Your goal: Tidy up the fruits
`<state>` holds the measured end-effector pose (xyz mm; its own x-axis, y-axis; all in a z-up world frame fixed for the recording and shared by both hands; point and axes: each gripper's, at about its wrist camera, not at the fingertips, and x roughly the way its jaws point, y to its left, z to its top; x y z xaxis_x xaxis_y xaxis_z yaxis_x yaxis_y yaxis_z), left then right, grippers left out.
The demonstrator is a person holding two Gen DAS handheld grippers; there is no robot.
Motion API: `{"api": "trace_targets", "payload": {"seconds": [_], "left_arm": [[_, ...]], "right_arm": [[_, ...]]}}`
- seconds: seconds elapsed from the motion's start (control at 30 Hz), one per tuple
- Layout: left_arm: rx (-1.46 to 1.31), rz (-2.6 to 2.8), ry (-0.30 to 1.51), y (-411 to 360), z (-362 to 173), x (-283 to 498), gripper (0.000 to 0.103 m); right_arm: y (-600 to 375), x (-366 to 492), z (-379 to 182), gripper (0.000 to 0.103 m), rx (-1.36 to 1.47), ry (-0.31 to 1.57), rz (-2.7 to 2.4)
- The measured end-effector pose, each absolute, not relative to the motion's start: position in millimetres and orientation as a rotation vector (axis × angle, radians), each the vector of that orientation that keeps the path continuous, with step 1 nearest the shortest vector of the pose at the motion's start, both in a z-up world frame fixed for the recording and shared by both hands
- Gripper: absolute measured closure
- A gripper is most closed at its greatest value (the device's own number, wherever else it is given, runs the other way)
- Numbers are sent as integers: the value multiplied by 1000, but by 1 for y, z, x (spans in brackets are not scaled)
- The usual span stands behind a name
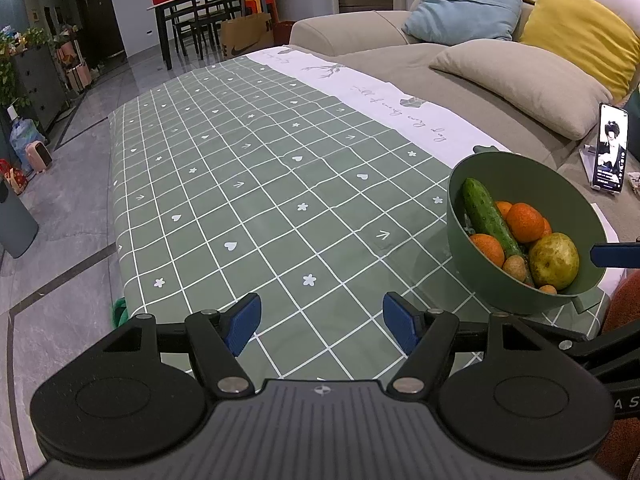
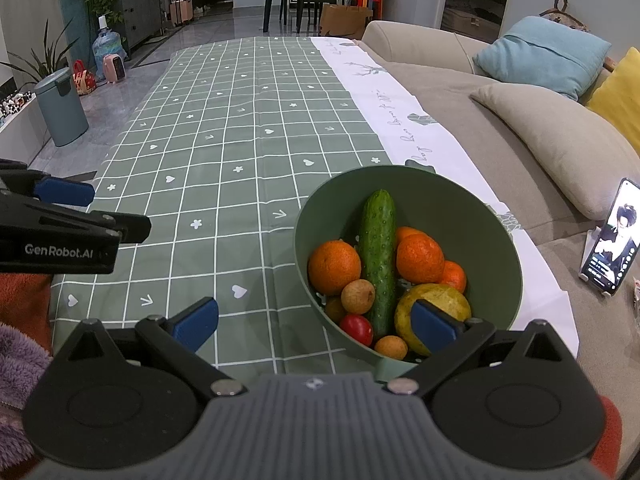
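Note:
A green bowl (image 2: 460,200) stands on the checked tablecloth at the right; it also shows in the left wrist view (image 1: 520,172). It holds a cucumber (image 2: 377,256), several oranges (image 2: 334,267), a yellow-green pear (image 2: 440,300), a red tomato (image 2: 357,329) and small brown fruits (image 2: 357,297). My right gripper (image 2: 316,324) is open and empty just before the bowl's near rim, its right finger over the pear. My left gripper (image 1: 322,326) is open and empty over the cloth, left of the bowl.
The green checked tablecloth (image 1: 248,184) covers a long table. A beige sofa with cushions (image 1: 520,76) runs along the right. A phone on a stand (image 2: 610,240) sits right of the bowl. A grey bin (image 2: 62,108) stands on the floor left.

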<state>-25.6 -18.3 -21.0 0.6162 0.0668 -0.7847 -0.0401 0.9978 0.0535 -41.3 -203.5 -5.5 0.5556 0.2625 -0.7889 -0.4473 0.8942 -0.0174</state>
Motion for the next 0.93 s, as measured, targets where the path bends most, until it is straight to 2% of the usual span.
{"api": "trace_targets", "payload": {"seconds": [0.93], "left_arm": [[30,44,872,-18,-18,-28,22]], "right_arm": [[-204,-44,-9,5,-231,895,425]]}}
